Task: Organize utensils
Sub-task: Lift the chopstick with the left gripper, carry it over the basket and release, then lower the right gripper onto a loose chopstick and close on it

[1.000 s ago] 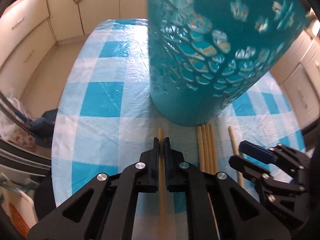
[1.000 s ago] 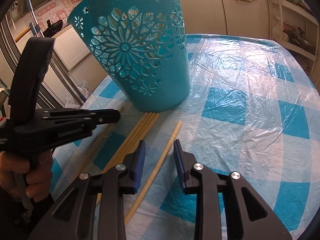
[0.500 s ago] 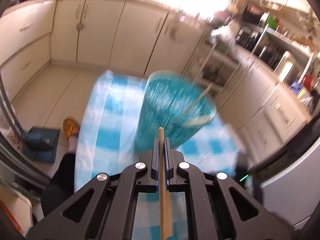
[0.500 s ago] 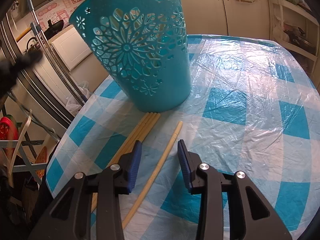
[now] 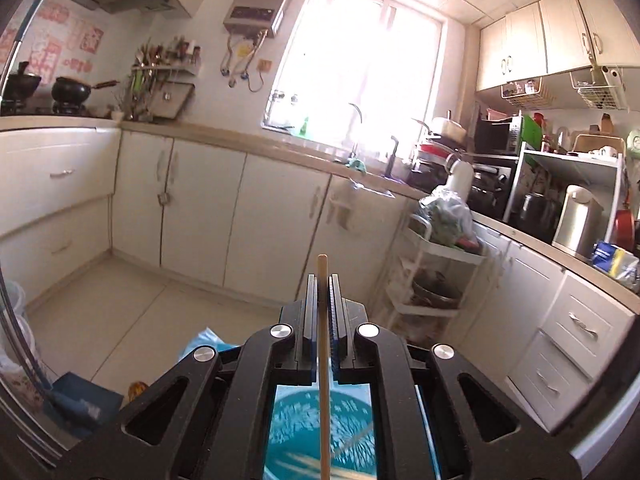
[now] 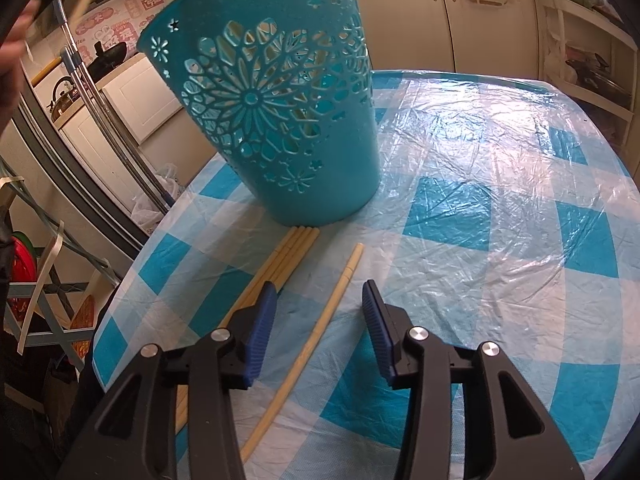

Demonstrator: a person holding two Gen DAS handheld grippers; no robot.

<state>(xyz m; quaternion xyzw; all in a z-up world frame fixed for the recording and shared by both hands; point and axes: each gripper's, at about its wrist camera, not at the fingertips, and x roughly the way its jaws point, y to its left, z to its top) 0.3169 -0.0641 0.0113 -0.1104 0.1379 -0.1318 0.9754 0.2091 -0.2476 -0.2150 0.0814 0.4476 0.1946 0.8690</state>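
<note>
The left tool (image 5: 321, 312) was clamped on one pale wooden chopstick (image 5: 323, 360), held upright over the open mouth of the teal perforated plastic basket (image 5: 320, 436) seen below it. The step in hand seemed to be dropping that stick in; next called for lowering its tip inside the rim, then letting go. The right tool (image 6: 320, 320) hung wide apart and empty over a lone chopstick (image 6: 316, 332) on the checked tabletop (image 6: 480, 240), beside a bundle of four chopsticks (image 6: 288, 256).
</note>
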